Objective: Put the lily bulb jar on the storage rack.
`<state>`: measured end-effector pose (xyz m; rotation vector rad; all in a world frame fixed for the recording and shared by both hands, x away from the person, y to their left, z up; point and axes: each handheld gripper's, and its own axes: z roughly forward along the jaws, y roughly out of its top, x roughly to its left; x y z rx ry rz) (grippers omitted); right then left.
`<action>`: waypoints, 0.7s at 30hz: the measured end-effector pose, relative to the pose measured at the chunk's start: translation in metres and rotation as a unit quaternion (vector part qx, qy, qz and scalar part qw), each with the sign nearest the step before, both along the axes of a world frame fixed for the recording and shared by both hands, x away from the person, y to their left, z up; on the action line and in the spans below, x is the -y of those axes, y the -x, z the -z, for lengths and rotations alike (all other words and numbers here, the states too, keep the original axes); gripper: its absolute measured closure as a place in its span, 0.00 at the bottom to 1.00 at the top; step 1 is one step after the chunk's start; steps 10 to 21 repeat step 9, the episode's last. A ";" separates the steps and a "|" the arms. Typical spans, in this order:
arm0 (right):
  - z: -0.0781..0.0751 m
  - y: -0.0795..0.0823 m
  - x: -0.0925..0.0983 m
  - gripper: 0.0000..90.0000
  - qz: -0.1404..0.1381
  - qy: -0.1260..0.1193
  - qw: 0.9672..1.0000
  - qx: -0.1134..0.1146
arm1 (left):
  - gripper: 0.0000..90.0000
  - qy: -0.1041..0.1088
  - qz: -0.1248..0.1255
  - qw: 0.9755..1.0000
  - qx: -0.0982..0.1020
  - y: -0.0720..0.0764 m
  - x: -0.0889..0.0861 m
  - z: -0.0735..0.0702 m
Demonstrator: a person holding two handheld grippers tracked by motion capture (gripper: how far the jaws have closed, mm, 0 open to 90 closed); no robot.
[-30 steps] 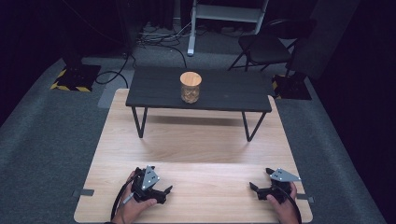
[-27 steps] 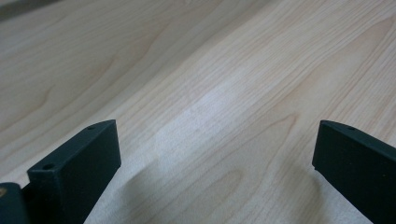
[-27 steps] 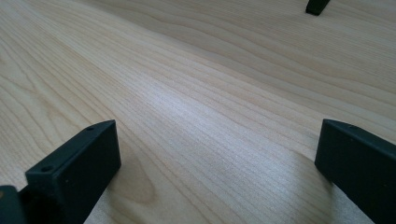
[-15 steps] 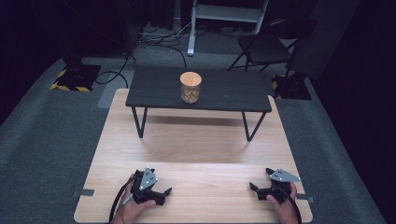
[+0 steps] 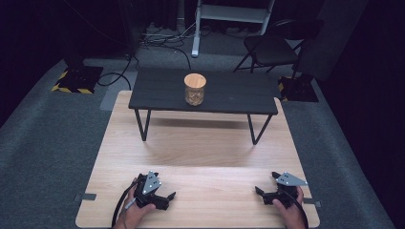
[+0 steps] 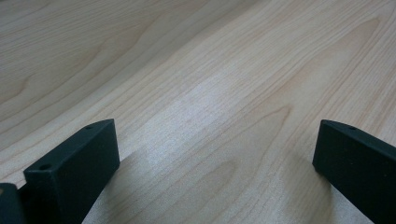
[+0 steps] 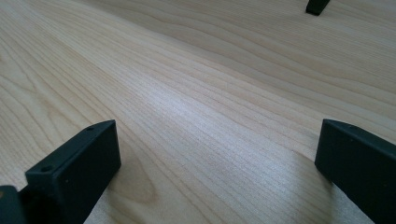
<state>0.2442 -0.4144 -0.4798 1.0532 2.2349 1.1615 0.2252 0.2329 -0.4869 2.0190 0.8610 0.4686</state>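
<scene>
A glass jar [image 5: 195, 89] with a wooden lid stands on a small black table [image 5: 157, 93] at the far side of the light wooden tabletop [image 5: 200, 148]. My left gripper [image 5: 168, 197] rests on the wood near the front left, open, its jaws pointing right with only bare wood [image 6: 210, 116] between them. My right gripper [image 5: 261, 193] rests near the front right, open, its jaws pointing left over bare wood [image 7: 210, 121]. A hand holds each gripper from the bottom edge.
The black table's hairpin legs [image 5: 142, 125] stand on the wooden top; one leg foot [image 7: 317, 6] shows far off in the right gripper view. Grey carpet [image 5: 52, 138] surrounds the tabletop. A folding chair [image 5: 267, 47] and cables lie beyond.
The left gripper has shifted slightly on the wood and turned a little. The right gripper and the jar have stayed put.
</scene>
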 end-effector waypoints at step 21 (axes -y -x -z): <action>0.000 0.000 0.000 0.00 0.000 0.000 1.000 0.000 | 0.00 0.001 0.001 1.000 0.000 0.000 0.000 0.000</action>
